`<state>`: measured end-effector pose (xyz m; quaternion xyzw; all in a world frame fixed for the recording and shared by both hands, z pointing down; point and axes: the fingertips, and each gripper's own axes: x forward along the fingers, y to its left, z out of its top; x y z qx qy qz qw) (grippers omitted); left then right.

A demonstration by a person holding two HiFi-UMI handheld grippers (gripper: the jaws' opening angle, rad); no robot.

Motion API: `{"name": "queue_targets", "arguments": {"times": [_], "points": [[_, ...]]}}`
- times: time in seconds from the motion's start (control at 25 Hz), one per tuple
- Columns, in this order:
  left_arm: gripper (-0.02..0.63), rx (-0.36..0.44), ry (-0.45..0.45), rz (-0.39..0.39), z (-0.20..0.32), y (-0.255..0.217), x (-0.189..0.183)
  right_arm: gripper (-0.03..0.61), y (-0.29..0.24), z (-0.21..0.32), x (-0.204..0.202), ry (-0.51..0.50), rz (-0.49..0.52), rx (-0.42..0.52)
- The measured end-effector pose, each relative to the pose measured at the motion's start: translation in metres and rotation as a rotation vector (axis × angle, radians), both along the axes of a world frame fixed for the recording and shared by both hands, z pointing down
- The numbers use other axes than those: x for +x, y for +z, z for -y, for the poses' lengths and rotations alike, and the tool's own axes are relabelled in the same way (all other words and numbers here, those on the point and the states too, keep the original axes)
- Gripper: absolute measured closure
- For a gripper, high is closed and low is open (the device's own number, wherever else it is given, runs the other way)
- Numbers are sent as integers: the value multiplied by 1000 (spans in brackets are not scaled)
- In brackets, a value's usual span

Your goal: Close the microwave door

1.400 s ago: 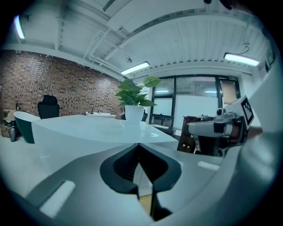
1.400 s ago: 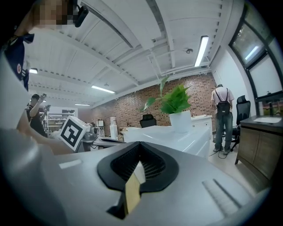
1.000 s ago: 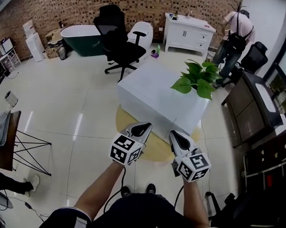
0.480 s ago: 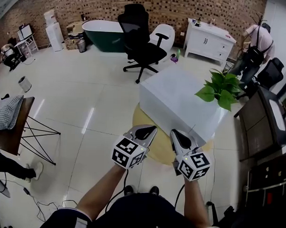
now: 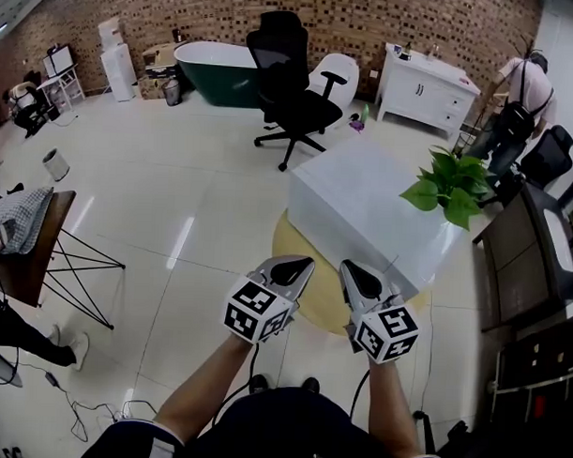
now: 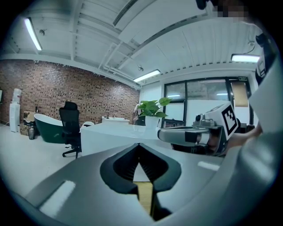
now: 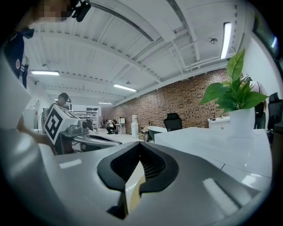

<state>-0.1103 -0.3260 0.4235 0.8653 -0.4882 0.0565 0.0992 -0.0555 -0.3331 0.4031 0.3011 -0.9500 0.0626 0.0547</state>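
Observation:
No microwave shows in any view. In the head view my left gripper (image 5: 298, 265) and right gripper (image 5: 347, 270) are held side by side at waist height, both pointing forward at a white block table (image 5: 362, 203). Each is shut with nothing between its jaws. In the left gripper view the left gripper (image 6: 139, 146) has its tips touching, and the right gripper's marker cube (image 6: 227, 118) shows beside it. The right gripper (image 7: 140, 145) looks the same in its own view.
A potted plant (image 5: 447, 187) stands on the white table's right corner, over a round yellow rug (image 5: 308, 280). A black office chair (image 5: 292, 78), green bathtub (image 5: 212, 66), white cabinet (image 5: 427, 87) and a person (image 5: 518, 100) are farther off. A dark wood table (image 5: 27, 261) is left, a dark counter (image 5: 525, 260) right.
The head view has swung left, so the white table, plant and chair slid right in the picture. Both grippers keep the same shut pose in front of the body.

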Motion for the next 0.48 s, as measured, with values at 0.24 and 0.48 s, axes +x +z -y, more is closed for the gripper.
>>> {"name": "queue_targets", "arguments": {"times": [0.24,0.48], "points": [[601,-1,-4,-15,-4,0,1,577,0,-2,-1,-2,-14,2],[601,-1,-4,-18,-6,-2,3,578,-2,-3,0,1,-20,3]]}}
